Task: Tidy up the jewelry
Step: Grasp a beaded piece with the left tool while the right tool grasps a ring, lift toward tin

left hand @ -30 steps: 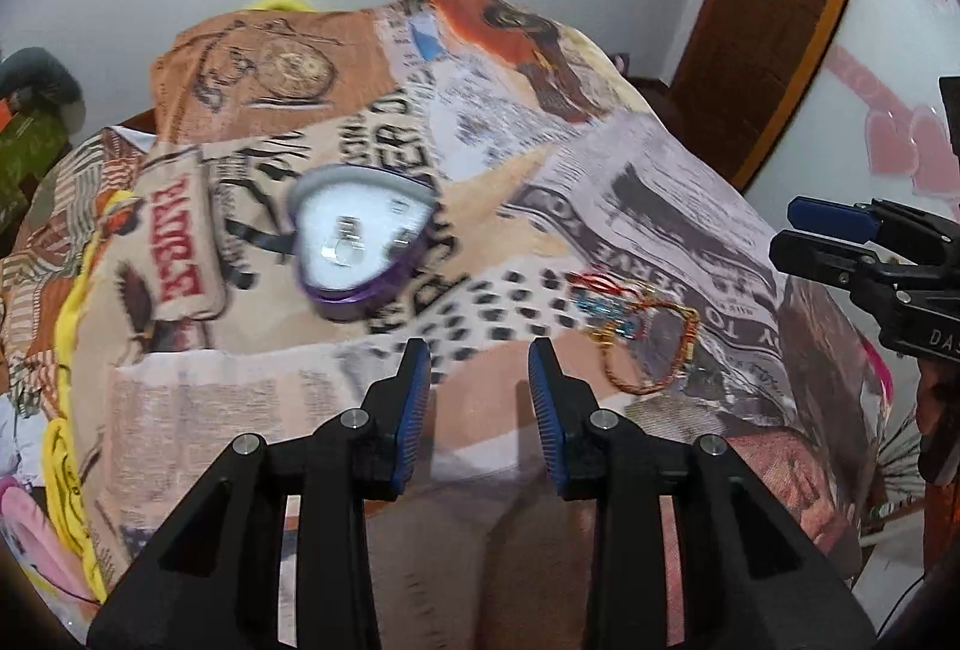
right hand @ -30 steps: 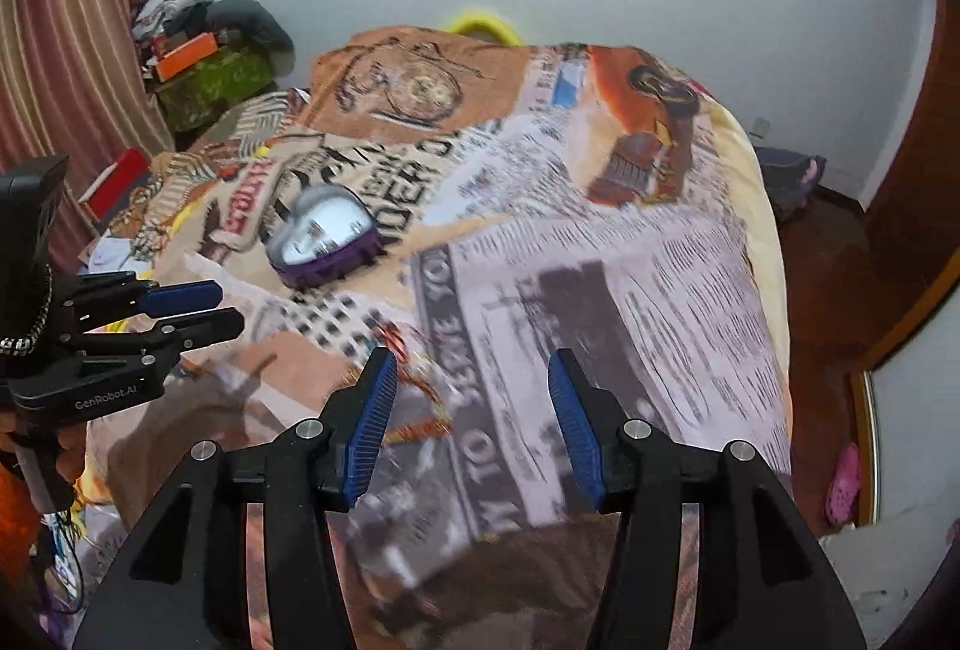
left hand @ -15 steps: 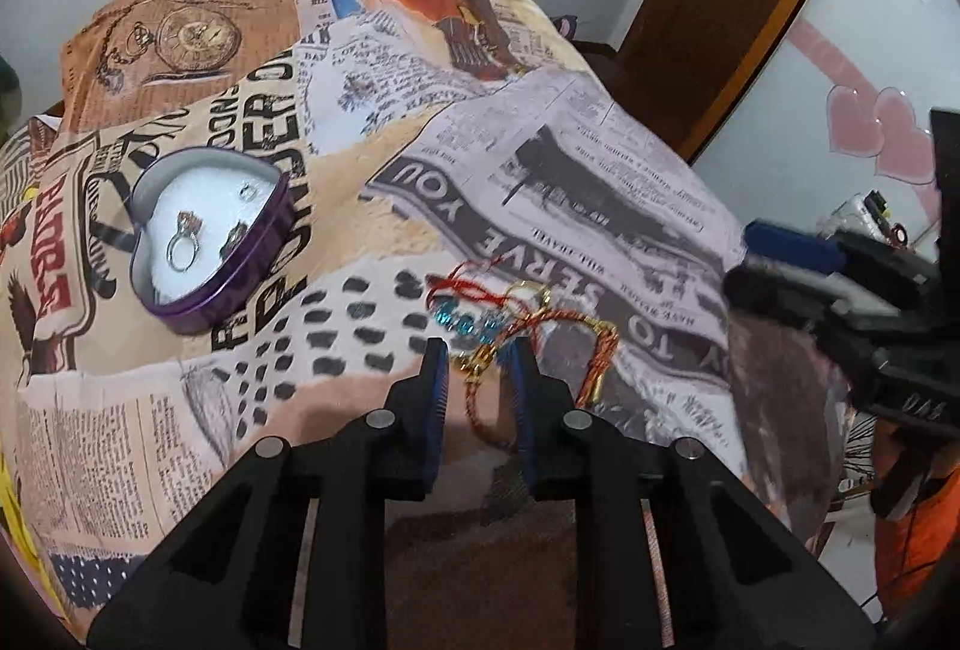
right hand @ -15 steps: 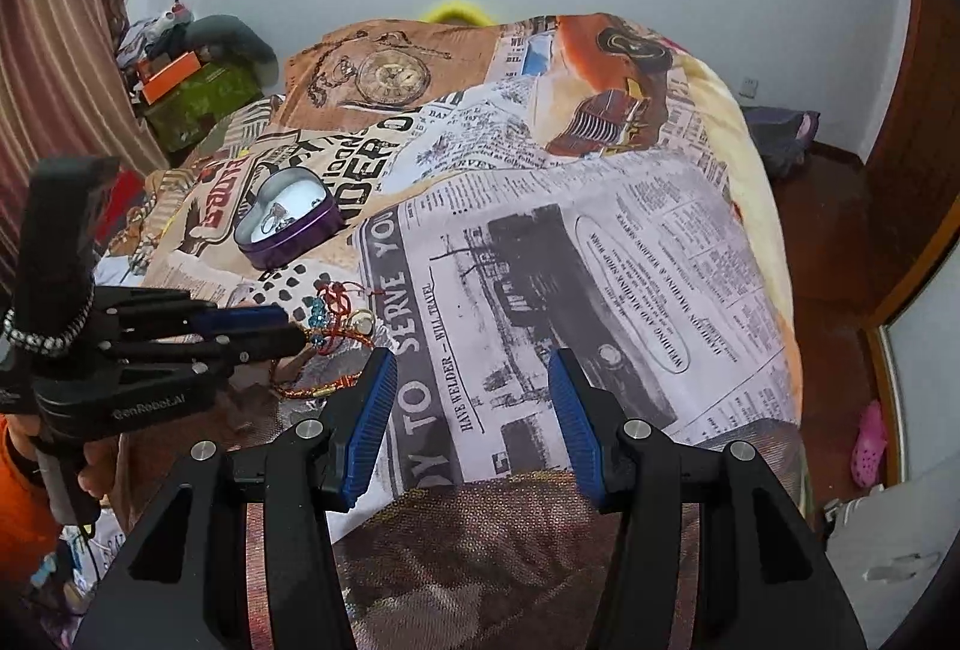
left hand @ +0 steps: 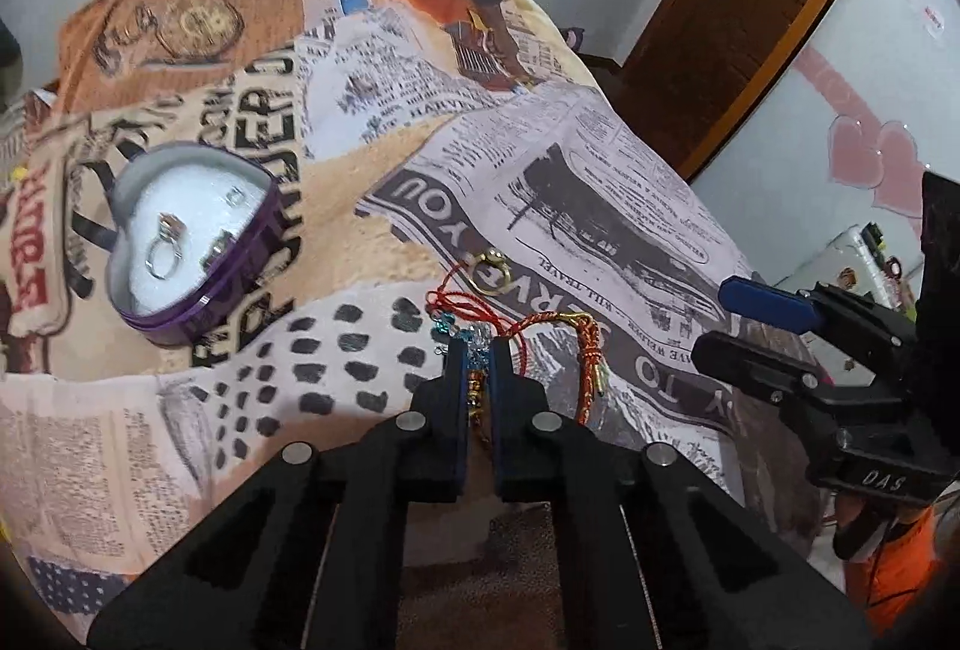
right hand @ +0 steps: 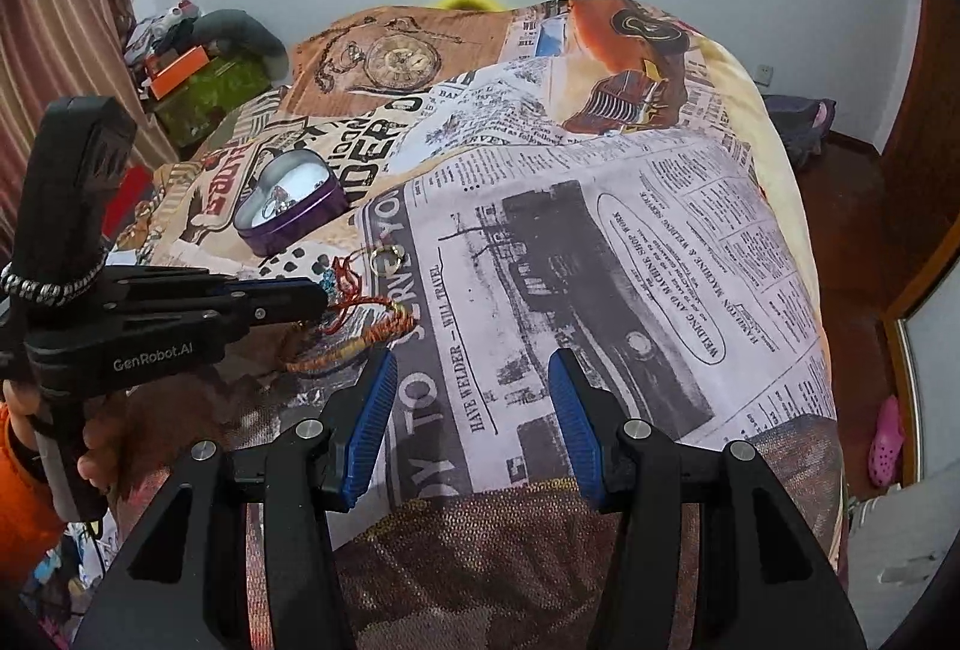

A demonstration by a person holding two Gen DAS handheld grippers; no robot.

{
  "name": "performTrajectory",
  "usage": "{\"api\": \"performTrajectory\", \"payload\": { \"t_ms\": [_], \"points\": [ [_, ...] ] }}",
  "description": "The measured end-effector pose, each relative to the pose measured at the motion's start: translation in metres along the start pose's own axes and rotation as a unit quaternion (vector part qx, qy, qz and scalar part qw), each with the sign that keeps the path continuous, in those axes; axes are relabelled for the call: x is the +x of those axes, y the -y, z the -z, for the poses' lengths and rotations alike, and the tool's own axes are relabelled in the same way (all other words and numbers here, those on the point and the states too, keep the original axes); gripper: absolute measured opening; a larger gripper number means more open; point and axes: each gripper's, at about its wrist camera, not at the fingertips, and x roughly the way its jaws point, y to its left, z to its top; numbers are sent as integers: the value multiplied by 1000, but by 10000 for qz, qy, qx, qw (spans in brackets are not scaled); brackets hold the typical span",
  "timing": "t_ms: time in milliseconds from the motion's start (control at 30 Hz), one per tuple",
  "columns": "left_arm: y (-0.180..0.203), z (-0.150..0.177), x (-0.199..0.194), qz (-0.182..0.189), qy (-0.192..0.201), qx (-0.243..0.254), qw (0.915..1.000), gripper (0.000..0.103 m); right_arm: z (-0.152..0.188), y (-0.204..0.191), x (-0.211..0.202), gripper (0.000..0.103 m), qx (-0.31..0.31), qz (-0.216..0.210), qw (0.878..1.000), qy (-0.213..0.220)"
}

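Note:
A purple heart-shaped tin (left hand: 192, 254) with a white lining lies open on the bed and holds a silver ring (left hand: 165, 248) and small pieces. It also shows in the right wrist view (right hand: 291, 209). A tangle of red and orange thread bracelets (left hand: 540, 332) with blue beads lies on the printed bedspread, and a gold ring (left hand: 489, 275) sits beside it. My left gripper (left hand: 478, 350) is shut on the beaded bracelet (left hand: 477, 377). My right gripper (right hand: 471, 392) is open and empty above the bedspread, right of the bracelets (right hand: 360, 326).
The bed is covered by a newspaper-print bedspread (right hand: 600, 242). A brown door (left hand: 738, 8) stands at the right. Clutter and a curtain (right hand: 54, 50) stand at the left of the bed. A pink shoe (right hand: 888, 440) lies on the floor.
My left gripper has swung from the tin to the bracelets, lowered onto them and closed from open to shut on the beaded bracelet. My right gripper has stayed open.

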Motion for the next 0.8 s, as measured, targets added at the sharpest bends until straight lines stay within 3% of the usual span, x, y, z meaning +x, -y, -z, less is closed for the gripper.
{"api": "performTrajectory", "payload": {
  "t_ms": [333,433,533,633,800],
  "points": [
    [-9,-1,-43,-54,457,44,9989,4,-11,-7,9,49,28,-79,10000,20],
    [-15,2,-54,-213,583,70,9981,4,-14,-14,13,49,-58,-104,9999,16],
    [-22,6,-66,-620,793,173,9948,4,-16,-24,16,49,-214,-219,9995,68],
    [-29,9,-71,-687,846,202,9938,4,-19,-33,21,49,-335,-343,9988,13],
    [-37,21,-69,-606,752,245,9950,4,-28,-54,35,37,-770,-275,9966,-127]
  ]
}}
